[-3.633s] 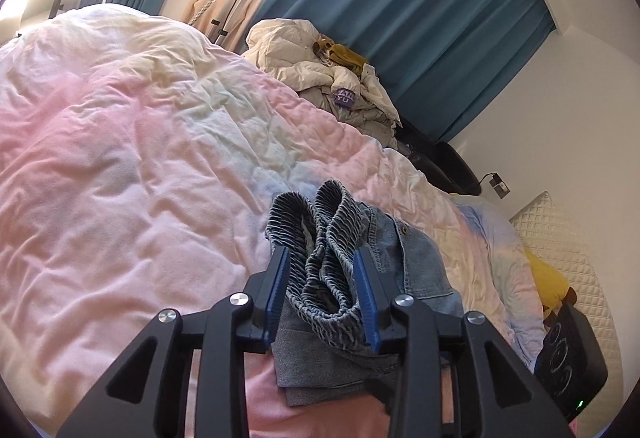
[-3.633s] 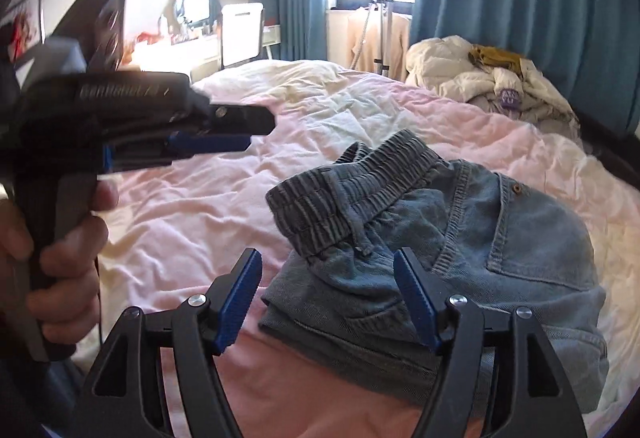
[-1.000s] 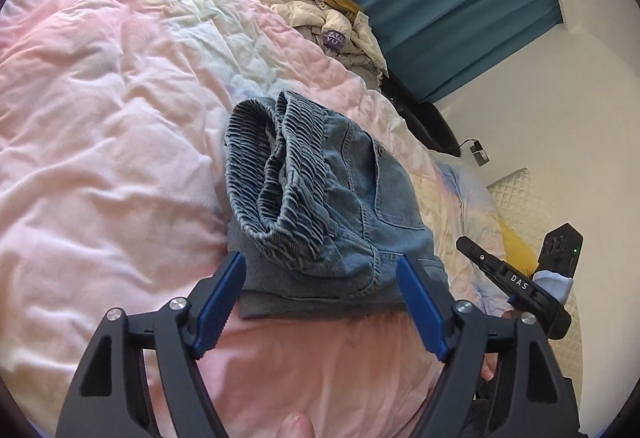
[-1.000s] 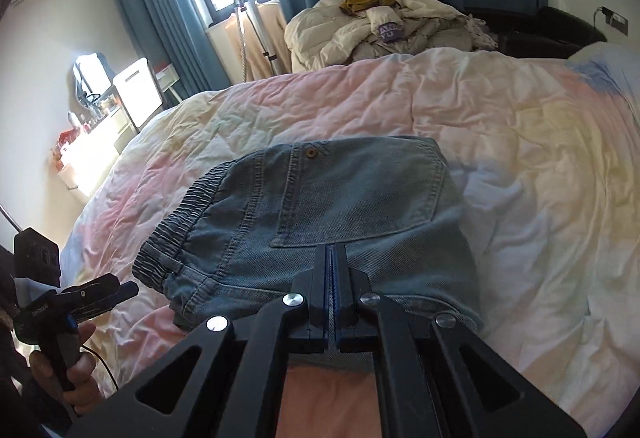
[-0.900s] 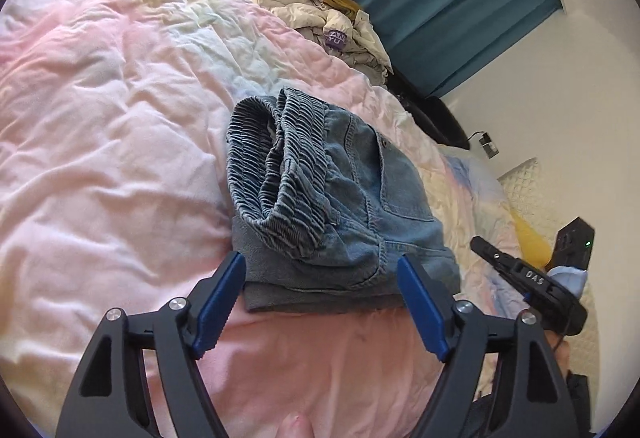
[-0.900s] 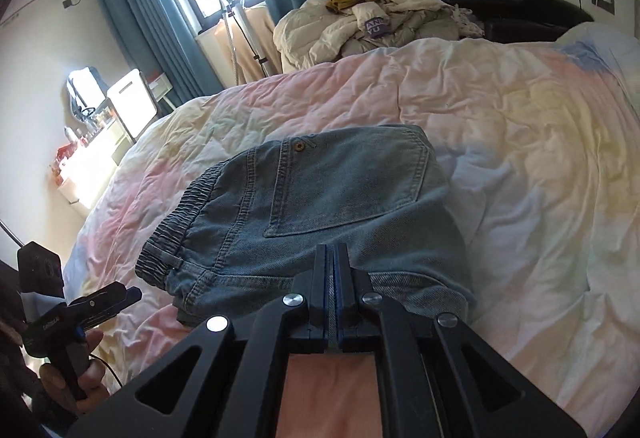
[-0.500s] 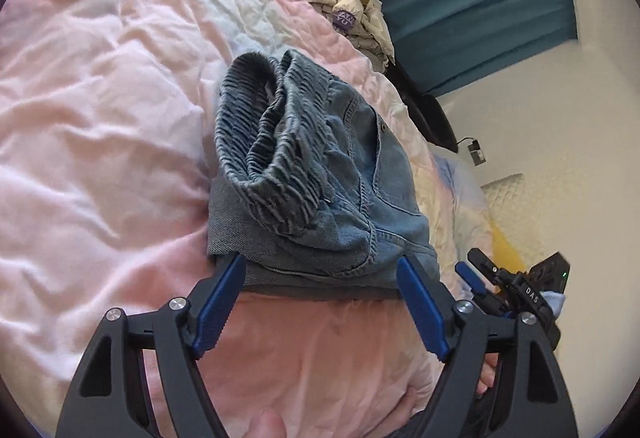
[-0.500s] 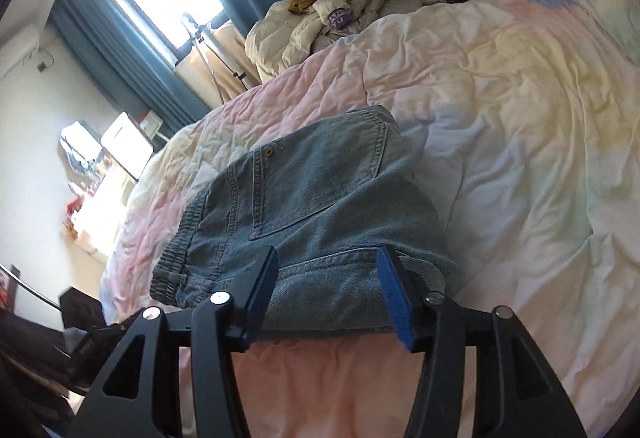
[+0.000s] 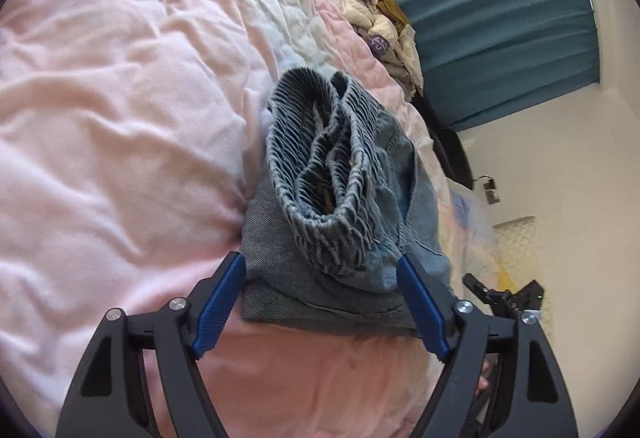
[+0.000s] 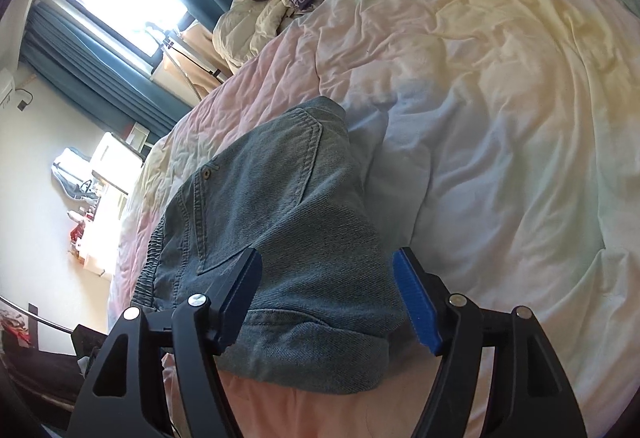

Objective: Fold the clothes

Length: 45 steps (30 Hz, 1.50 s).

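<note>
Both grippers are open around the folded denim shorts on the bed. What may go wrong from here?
1. The denim shorts form a thick bundle; closing the left gripper may catch only the top layers and open the fold.
2. The right gripper straddles the hem end; a pinch there might also grab the soft duvet beneath.

shorts (image 9: 328, 206) underside hidden against duvet (image 9: 120, 118)

Faded blue denim shorts (image 9: 340, 206) on pastel pink, yellow and blue duvet (image 9: 120, 118).
</note>
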Tool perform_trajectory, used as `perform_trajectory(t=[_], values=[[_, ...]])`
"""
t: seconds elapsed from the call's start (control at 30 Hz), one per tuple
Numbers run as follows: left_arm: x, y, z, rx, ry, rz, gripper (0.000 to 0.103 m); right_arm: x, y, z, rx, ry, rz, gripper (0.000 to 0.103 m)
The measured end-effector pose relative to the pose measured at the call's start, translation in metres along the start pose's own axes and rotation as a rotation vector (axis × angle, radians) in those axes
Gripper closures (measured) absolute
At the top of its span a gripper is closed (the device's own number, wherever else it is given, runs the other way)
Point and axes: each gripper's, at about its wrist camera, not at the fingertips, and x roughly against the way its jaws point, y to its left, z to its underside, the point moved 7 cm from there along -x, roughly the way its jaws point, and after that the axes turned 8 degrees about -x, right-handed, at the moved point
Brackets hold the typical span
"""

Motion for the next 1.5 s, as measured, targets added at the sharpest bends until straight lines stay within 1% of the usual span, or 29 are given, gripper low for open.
perform_trajectory(t=[0.03, 0.07, 0.1, 0.17, 0.23, 0.33, 0.5, 0.63, 0.73, 0.8, 0.87, 1.03, 1.17, 1.23, 1.33, 1.43, 1.5], values=[[-0.005, -0.003, 0.002, -0.051, 0.008, -0.036, 0.023, -0.003, 0.000, 0.000, 0.010, 0.002, 0.009, 0.034], [-0.012, -0.004, 0.003, -0.074, 0.024, -0.057, 0.023, -0.006, 0.001, -0.001, 0.024, 0.000, 0.020, 0.034], [-0.017, -0.001, 0.002, -0.062, 0.034, -0.055, 0.023, -0.008, 0.003, -0.001, 0.032, -0.002, 0.019, 0.034], [-0.026, 0.009, -0.001, -0.002, 0.052, -0.009, 0.023, -0.013, 0.006, -0.003, 0.041, -0.001, 0.000, 0.034], [-0.029, 0.016, -0.005, 0.037, 0.061, 0.036, 0.023, -0.017, 0.009, -0.003, 0.045, 0.005, -0.007, 0.034], [-0.033, 0.019, -0.004, 0.074, 0.089, 0.094, 0.023, -0.025, 0.006, -0.002, 0.047, 0.022, 0.014, 0.034], [-0.034, 0.021, -0.008, 0.121, 0.104, 0.192, 0.023, -0.033, 0.000, -0.004, -0.008, 0.050, -0.035, 0.033], [-0.025, 0.008, -0.012, 0.116, 0.082, 0.294, 0.023, -0.032, 0.001, -0.005, -0.015, 0.048, -0.061, 0.033], [-0.021, -0.001, -0.014, 0.075, 0.083, 0.333, 0.023, -0.030, 0.008, -0.006, -0.036, 0.048, -0.127, 0.033], [-0.027, 0.004, -0.014, 0.095, 0.102, 0.320, 0.023, -0.029, 0.012, -0.006, -0.029, 0.041, -0.142, 0.033], [-0.035, 0.008, -0.011, 0.111, 0.125, 0.289, 0.023, -0.030, 0.014, -0.006, -0.021, 0.041, -0.139, 0.033], [-0.048, 0.009, -0.005, 0.094, 0.175, 0.203, 0.023, -0.038, 0.010, -0.006, -0.013, 0.047, -0.088, 0.033], [-0.050, 0.007, -0.003, 0.080, 0.175, 0.175, 0.023, -0.048, 0.007, -0.004, 0.004, 0.064, -0.055, 0.030], [-0.050, 0.005, -0.003, 0.084, 0.175, 0.195, 0.023, -0.055, 0.006, -0.002, 0.004, 0.087, -0.050, 0.030], [-0.045, -0.002, -0.007, 0.090, 0.160, 0.262, 0.023, -0.057, 0.010, -0.002, -0.002, 0.096, -0.097, 0.028], [-0.032, -0.011, -0.014, 0.080, 0.112, 0.352, 0.023, -0.043, 0.028, -0.004, 0.012, 0.067, -0.223, 0.025], [-0.032, -0.008, -0.017, 0.111, 0.097, 0.397, 0.023, -0.036, 0.035, -0.007, -0.001, 0.048, -0.293, 0.025]])
